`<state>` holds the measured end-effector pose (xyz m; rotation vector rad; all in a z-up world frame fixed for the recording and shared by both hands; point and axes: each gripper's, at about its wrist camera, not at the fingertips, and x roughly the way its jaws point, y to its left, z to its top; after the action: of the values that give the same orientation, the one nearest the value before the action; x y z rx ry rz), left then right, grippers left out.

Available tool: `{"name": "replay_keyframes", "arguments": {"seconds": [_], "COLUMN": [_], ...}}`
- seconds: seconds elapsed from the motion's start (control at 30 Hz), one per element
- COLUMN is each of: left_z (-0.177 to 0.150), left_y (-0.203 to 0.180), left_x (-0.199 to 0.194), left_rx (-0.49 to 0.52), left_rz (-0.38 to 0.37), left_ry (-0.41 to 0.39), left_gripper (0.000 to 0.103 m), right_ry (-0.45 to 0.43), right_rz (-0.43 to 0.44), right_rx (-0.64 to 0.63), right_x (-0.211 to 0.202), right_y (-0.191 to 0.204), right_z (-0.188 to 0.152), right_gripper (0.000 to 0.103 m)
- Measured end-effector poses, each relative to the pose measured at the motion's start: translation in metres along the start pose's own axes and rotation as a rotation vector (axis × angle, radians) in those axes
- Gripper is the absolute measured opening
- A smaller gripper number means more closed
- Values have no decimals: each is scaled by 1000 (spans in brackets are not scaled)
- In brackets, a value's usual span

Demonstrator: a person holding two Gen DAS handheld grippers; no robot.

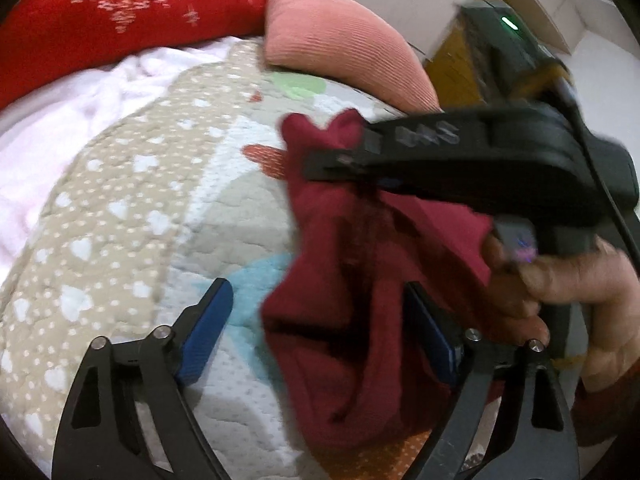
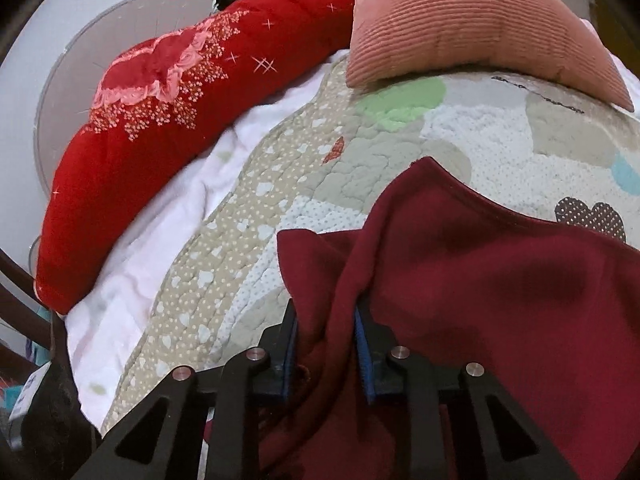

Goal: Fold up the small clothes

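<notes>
in the left wrist view, a quilted bedspread [image 1: 132,200] in beige with white hearts and pale patches of blue, green and orange covers the surface. a white fluffy blanket [image 1: 80,120] lies along its far left edge, a red embroidered bolster [image 1: 120,12] behind that, and a salmon ribbed cushion [image 1: 340,48] beside the bolster. white walls and a yellow-brown strip of the room show at upper right. the left gripper [image 1: 320,320] is spread wide, its blue pads well apart; a dark red knit garment [image 1: 352,320] hangs between them, covering part of the right-hand pad. the right gripper [image 1: 336,168] crosses the frame from the right, held by a bare hand [image 1: 580,300], its tip pinching the garment's upper edge.

in the right wrist view, the same bedspread [image 2: 360,168] fills the middle, with the bolster [image 2: 160,120] at left against a round grey frame [image 2: 64,80], the blanket [image 2: 160,220] beside it and the cushion [image 2: 480,28] at the top. the right gripper [image 2: 326,344] is pressed onto a bunched fold of the garment [image 2: 500,300], which drapes to the right over the bedspread.
</notes>
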<state>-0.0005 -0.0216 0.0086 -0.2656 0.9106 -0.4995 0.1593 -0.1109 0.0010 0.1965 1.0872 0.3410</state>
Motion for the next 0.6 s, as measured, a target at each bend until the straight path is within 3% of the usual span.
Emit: {"name": "replay_keyframes", "arguments": {"seconds": [0.13,0.2,0.33,0.4,0.47,0.5,0.6], "left_z": [2,3,4,2,2,5,8], "left_y": [2,5,5,6,7,6,5], "left_x": [3,4,5,5,5,7,10], "left_rx": [-10,-27,-31,-32,-34,-36,-32], "left_rz": [-4,-13,-9,-7,-8,-9,-10], "left_ry": [6,8,10,12,11,11,6], "left_gripper": [86,86,87,87,87,87,87], "right_ry": [34,62,148,172,142,113,58], "right_rz": [-60,-124,-213,-258,-273,-264,-180], "right_rx": [-25,-71,-156,-206,-220,-190,-85], "right_x": [8,16,37,51,52,46,25], "right_y": [6,16,28,34,34,29,2], "right_z": [9,18,26,26,25,25,25], "right_gripper": [48,53,88,92,87,69,39]}}
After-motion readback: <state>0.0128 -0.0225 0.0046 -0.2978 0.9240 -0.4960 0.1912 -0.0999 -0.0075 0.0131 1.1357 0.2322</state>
